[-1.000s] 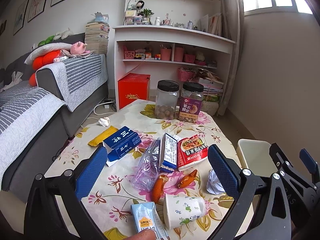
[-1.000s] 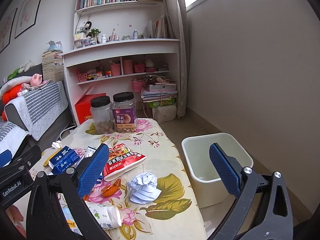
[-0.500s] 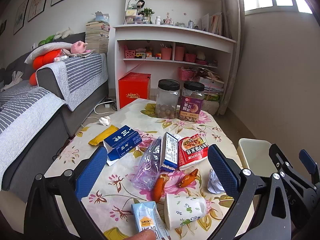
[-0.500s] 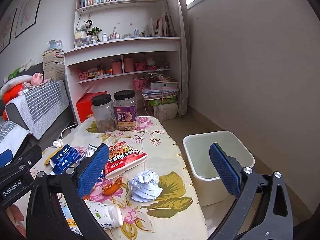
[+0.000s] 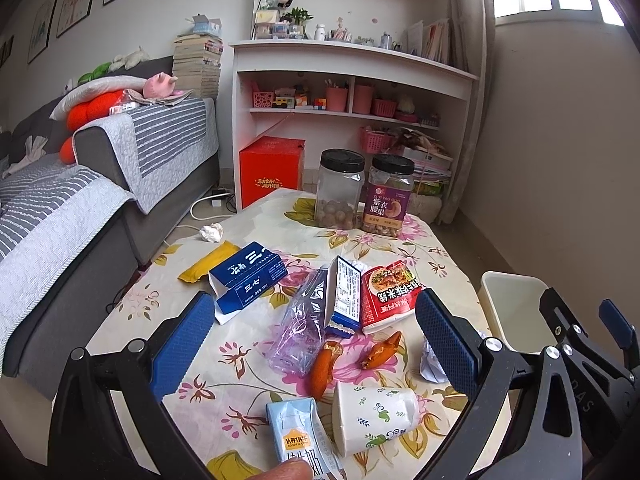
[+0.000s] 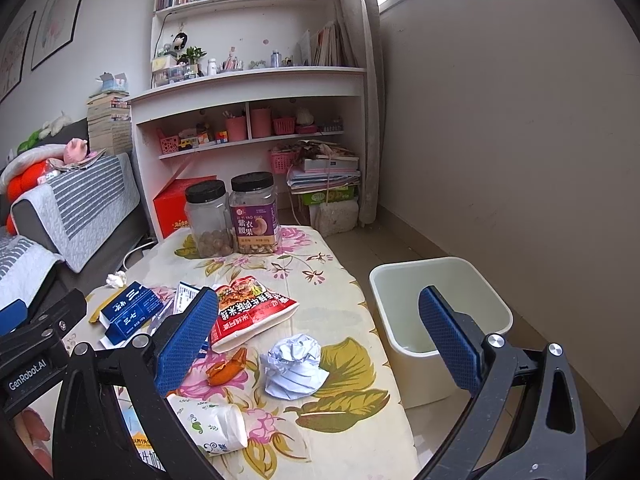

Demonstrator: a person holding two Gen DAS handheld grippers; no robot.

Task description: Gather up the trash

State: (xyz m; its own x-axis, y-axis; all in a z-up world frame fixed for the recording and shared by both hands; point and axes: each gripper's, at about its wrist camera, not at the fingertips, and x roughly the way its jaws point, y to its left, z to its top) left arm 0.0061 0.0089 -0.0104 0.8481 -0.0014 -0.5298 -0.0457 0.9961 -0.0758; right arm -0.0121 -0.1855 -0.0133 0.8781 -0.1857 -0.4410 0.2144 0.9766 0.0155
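Trash lies on a floral-cloth table [image 5: 424, 248]: a blue carton [image 5: 250, 274], a red snack bag [image 5: 390, 290], a clear plastic bag [image 5: 300, 324], orange peels [image 5: 324, 366], a tipped paper cup [image 5: 374, 418], a milk carton [image 5: 298, 436] and a crumpled paper ball [image 6: 294, 364]. A white bin [image 6: 444, 316] stands on the floor right of the table. My left gripper [image 5: 316, 348] is open and empty above the near trash. My right gripper [image 6: 318, 342] is open and empty above the paper ball.
Two black-lidded jars [image 5: 362, 194] stand at the table's far end. A grey sofa [image 5: 80, 200] runs along the left. A white shelf unit [image 5: 352, 92] and a red box [image 5: 272, 170] are behind. A paper scrap [image 5: 211, 233] lies on the floor.
Both grippers have drifted slightly forward and lower over the table. Both stay open and empty. The trash has not moved.
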